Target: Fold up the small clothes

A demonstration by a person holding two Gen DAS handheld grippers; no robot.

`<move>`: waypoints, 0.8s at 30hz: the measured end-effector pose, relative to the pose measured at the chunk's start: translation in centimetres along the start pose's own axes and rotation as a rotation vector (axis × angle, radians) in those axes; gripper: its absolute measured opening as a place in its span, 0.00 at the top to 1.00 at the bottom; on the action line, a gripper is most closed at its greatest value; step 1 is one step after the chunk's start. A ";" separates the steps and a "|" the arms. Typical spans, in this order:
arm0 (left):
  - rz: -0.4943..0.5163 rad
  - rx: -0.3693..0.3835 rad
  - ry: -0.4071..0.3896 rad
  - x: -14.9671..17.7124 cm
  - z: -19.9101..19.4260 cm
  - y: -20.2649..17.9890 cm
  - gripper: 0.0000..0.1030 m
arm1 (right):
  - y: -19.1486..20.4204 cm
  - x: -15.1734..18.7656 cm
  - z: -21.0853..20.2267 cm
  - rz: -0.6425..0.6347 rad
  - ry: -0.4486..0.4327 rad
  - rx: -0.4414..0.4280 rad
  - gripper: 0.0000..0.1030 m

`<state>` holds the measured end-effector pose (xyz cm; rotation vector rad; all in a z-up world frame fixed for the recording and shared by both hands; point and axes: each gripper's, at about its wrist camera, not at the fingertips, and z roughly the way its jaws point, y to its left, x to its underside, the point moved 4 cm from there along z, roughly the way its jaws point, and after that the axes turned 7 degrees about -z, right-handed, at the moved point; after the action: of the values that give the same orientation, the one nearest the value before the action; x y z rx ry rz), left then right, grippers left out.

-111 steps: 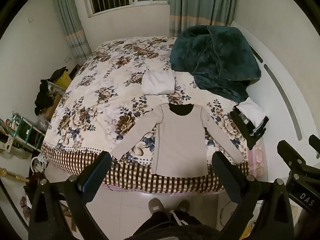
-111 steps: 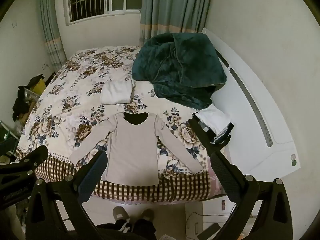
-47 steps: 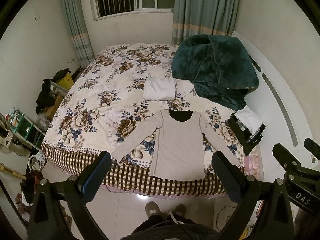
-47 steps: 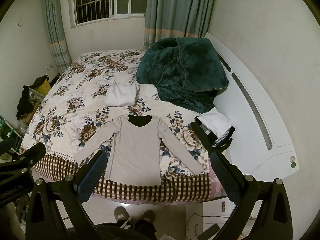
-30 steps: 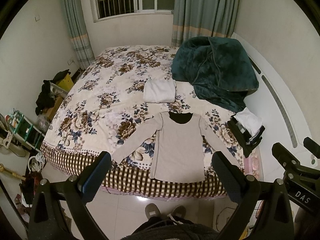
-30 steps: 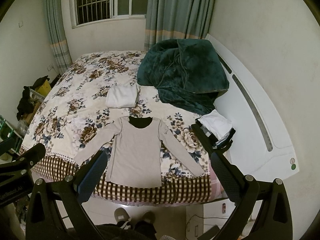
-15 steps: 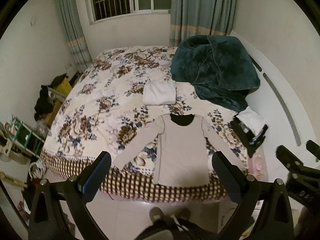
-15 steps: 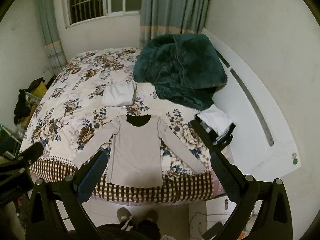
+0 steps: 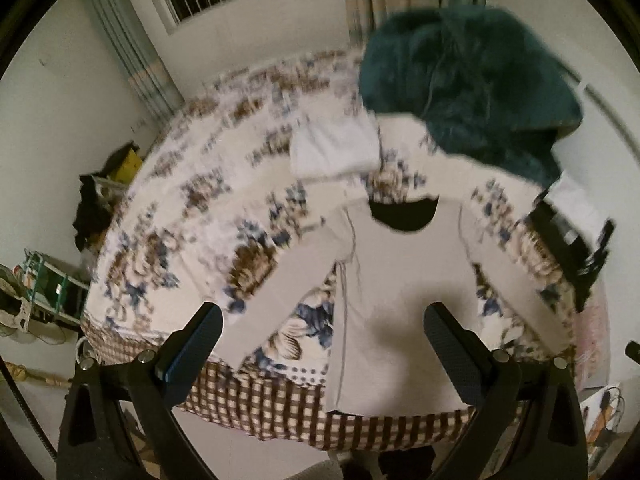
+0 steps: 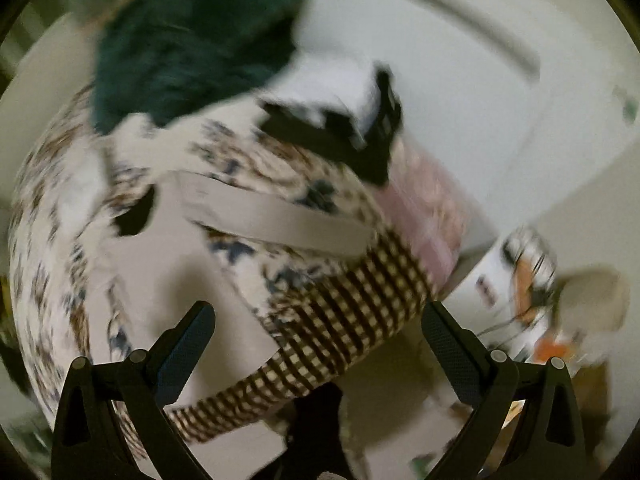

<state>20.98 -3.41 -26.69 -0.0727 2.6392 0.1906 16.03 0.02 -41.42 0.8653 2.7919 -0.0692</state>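
Observation:
A grey long-sleeved shirt [image 9: 404, 292] with a dark neck lining lies flat, sleeves spread, at the near edge of the flowered bed [image 9: 188, 216]. My left gripper [image 9: 320, 340] is open and empty, above the shirt's lower left part. In the blurred right wrist view the shirt's body [image 10: 168, 276] and its right sleeve [image 10: 280, 220] show. My right gripper [image 10: 318, 338] is open and empty, over the bed's checked corner [image 10: 340, 320] near the shirt's hem.
A folded white garment [image 9: 332, 148] lies beyond the shirt's collar. A dark green blanket [image 9: 472, 92] is heaped at the back right. A black and white clothes pile [image 10: 352, 120] sits at the bed's right edge. Clutter [image 9: 44, 288] stands on the floor left.
Both grippers have dropped quickly toward the bed's near edge, so the shirt looks much larger. The right gripper has swung to the right, toward the sleeve and bed corner. Both views are motion-blurred.

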 end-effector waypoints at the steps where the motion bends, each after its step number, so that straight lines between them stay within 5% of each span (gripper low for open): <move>1: 0.009 -0.019 0.025 0.3 2.5 -1.0 0.00 | -1.3 -0.4 2.9 0.042 0.029 -0.012 0.00; 6: 0.030 -0.092 0.166 2.5 13.0 -4.9 0.00 | -7.7 -2.0 18.8 0.284 0.159 -0.049 0.01; 11: 0.023 -0.128 0.270 4.9 22.2 -6.6 0.00 | -10.7 -1.8 29.2 0.427 0.217 -0.031 0.02; 14: 0.015 -0.152 0.322 6.1 26.6 -7.0 0.00 | -11.2 -1.6 34.9 0.467 0.263 -0.042 0.12; 17: 0.006 -0.156 0.342 6.6 29.6 -7.2 0.00 | -10.1 -1.6 37.3 0.444 0.251 -0.045 0.37; 18: 0.002 -0.151 0.342 6.8 30.3 -6.8 0.00 | -9.7 -1.7 37.2 0.429 0.230 -0.028 0.53; 19: -0.001 -0.144 0.339 6.7 30.8 -6.7 0.00 | -9.0 -2.0 37.0 0.405 0.190 -0.010 0.79; 20: -0.001 -0.141 0.341 6.7 31.2 -6.5 0.00 | -8.1 -2.2 36.4 0.373 0.154 0.019 0.91; 24: -0.039 -0.120 0.336 6.6 31.2 -4.1 0.00 | -2.4 -3.0 32.4 0.228 0.042 0.042 0.96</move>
<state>30.13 -2.92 -57.50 -0.2135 2.9550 0.3500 23.37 -7.16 -72.44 1.2022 2.7172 -0.0737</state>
